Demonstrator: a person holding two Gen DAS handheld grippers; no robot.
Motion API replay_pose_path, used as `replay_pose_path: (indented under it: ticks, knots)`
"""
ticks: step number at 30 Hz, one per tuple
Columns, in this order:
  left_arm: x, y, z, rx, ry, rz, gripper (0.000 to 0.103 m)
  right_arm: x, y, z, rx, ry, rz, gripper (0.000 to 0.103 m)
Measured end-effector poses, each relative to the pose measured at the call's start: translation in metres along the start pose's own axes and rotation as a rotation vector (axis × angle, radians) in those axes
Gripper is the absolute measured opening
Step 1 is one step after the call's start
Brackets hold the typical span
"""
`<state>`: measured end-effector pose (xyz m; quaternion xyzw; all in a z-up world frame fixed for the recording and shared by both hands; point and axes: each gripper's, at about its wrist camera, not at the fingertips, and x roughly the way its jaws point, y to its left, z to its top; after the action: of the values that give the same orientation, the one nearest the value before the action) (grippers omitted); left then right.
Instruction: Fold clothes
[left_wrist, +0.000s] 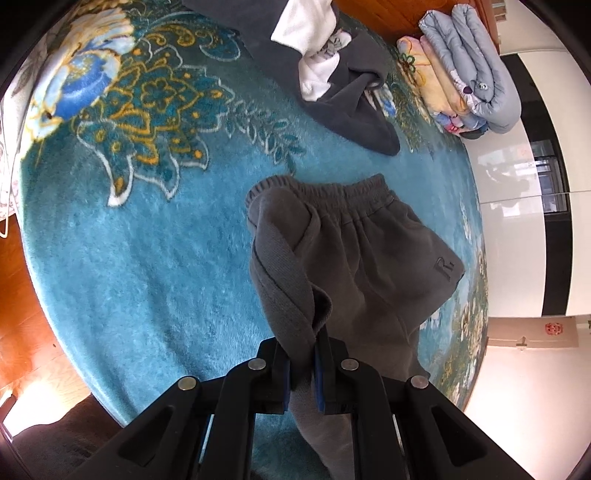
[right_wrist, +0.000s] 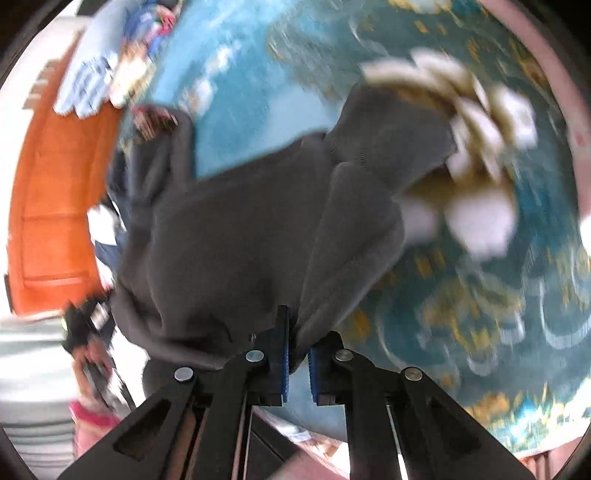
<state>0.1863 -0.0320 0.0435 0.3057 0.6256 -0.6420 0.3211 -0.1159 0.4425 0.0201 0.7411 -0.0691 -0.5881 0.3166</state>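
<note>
**Both jaws clamped on grey fleece trousers over a teal blanket**

The left gripper has its jaws closed tight on a ribbed strip of the grey trousers, the blue pads pressing the cloth from both sides. From that pinch the fabric runs up and away to a gathered elastic waistband at its far end, with a raised letter "R" stitched on the side toward the folded quilts. The cloth is thick, soft fleece, matt and mid-grey, bunched into loose folds; part of it hangs below the jaws.

The right gripper likewise has its jaws nearly together, nipping a fold of the same trousers, which drape outward from it in heavy rounded pleats. This view is motion-blurred.

The trousers lie partly on a plush teal blanket patterned with gold scrollwork and blue-and-white flowers. Beyond the waistband on that blanket sits a heap of dark grey clothing with a white garment tucked into it. Beside the heap, at the blanket's edge, is a stack of folded quilts, pale blue on top, puffy and rolled.
</note>
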Motion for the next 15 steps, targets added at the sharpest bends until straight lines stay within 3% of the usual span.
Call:
replay_pose_path:
  ticks: [3,5,9,11,12,15]
  knots:
    - [0.004,0.004,-0.003,-0.003,0.015,0.005,0.010,0.017,-0.016,-0.018,0.062,0.061,-0.009,0.008]
    - [0.002,0.006,-0.002,-0.004,0.017,0.000,0.010,0.017,-0.018,-0.020,0.074,0.056,0.008,0.008]
    - [-0.003,0.006,-0.002,0.009,0.012,-0.005,0.011,-0.007,0.002,-0.011,-0.010,-0.002,-0.005,0.012]
    - [-0.003,0.008,-0.003,0.000,0.008,-0.009,0.011,-0.021,0.010,-0.010,-0.047,-0.039,-0.040,0.030]
    - [-0.002,0.010,-0.004,-0.007,0.010,-0.008,0.012,-0.028,0.013,-0.011,-0.063,-0.060,-0.062,0.033]
    - [-0.002,0.012,-0.006,-0.017,0.009,-0.002,0.013,-0.052,0.028,-0.011,-0.111,-0.143,-0.102,0.034]
